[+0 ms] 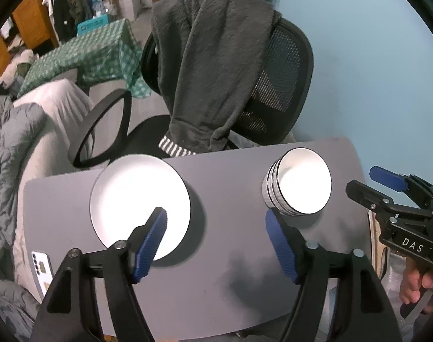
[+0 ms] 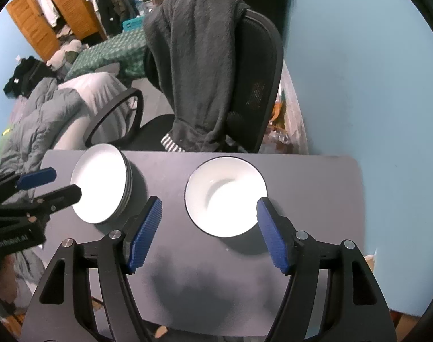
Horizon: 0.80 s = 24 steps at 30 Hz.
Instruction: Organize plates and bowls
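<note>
On the grey table [image 1: 230, 259] a stack of white plates [image 1: 136, 199] sits at the left and a stack of white bowls [image 1: 299, 185] at the right. My left gripper [image 1: 215, 213] hangs above the table between the two stacks, open, with nothing between its blue pads. In the right wrist view the plates [image 2: 102, 182] lie left of the bowls [image 2: 225, 196]. My right gripper [image 2: 208, 201] is open over the near side of the bowls and holds nothing. Each gripper shows in the other's view: the right gripper [image 1: 361, 178] beside the bowls, the left gripper [image 2: 65, 182] over the plates.
A black mesh office chair [image 1: 276, 85] draped with a dark fleece [image 1: 210, 65] stands just behind the table. A phone [image 1: 41, 265] lies at the table's left edge. A bed with grey bedding [image 2: 45, 119] is to the left, a blue wall [image 2: 359, 85] to the right.
</note>
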Available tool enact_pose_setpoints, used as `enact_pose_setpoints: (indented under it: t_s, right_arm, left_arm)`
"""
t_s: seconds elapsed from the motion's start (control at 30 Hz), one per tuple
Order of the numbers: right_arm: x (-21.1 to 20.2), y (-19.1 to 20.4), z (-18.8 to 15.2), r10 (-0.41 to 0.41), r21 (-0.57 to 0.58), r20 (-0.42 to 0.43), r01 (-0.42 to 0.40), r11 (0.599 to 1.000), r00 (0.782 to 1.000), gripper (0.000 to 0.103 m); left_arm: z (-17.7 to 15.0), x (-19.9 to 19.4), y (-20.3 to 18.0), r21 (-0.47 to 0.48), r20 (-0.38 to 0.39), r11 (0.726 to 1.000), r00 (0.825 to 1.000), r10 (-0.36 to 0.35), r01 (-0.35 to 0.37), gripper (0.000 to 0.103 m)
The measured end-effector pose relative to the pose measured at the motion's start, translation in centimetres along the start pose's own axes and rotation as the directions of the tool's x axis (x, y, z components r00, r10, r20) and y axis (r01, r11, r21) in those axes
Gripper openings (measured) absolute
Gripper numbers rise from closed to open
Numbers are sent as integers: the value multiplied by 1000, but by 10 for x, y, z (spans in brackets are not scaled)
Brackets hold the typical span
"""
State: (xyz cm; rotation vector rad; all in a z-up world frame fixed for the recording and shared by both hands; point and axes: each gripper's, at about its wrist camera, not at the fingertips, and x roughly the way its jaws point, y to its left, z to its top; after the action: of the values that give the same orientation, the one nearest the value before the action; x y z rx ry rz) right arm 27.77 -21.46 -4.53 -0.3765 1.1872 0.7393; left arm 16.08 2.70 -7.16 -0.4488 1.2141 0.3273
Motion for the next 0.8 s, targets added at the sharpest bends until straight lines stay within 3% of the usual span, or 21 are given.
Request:
enact_pose_setpoints:
  t_s: [0.23, 0.37, 0.8]
  right_arm:
    - [15, -17, 1, -34, -16, -43, 33, 999, 999, 69]
    - [22, -30, 3, -45, -31, -64, 43, 999, 997, 69]
    - [87, -71, 15, 36, -41, -236, -47, 998, 971, 69]
  left_arm:
    - [4, 21, -4, 9, -42, 1000, 999, 7, -7, 75]
    - [9, 35, -14, 5, -58, 1000, 998, -25, 25, 76]
    - [28, 112, -49, -78, -181, 987, 972, -151, 138, 78]
